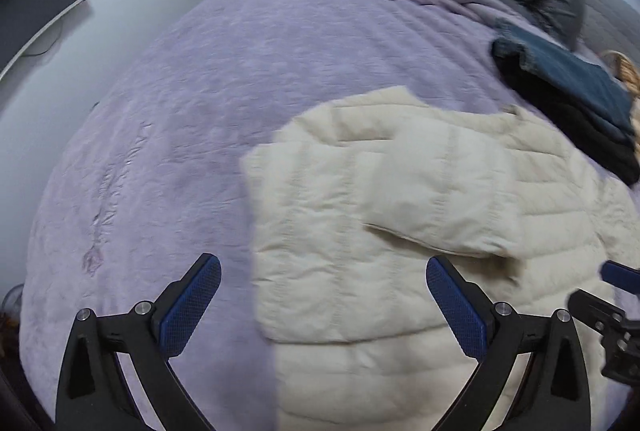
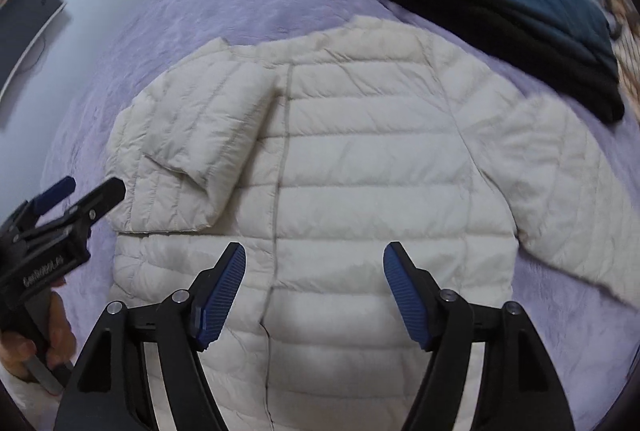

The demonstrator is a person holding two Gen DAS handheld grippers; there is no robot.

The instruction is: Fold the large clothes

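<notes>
Cream puffer jacket (image 2: 360,159) is lying flat on the lilac bed cover (image 1: 168,135), directly ahead of and beneath both tools. One sleeve (image 2: 192,151) is already lying folded across the chest; the other sleeve (image 2: 568,191) is sprawling out beyond our right gripper (image 2: 314,291). Both that and the left gripper (image 1: 323,303) are gaping wide, carrying nothing. We are judging the sprawled sleeve comes next: pinching near the cuff, lifting low, laying it square across the front.
</notes>
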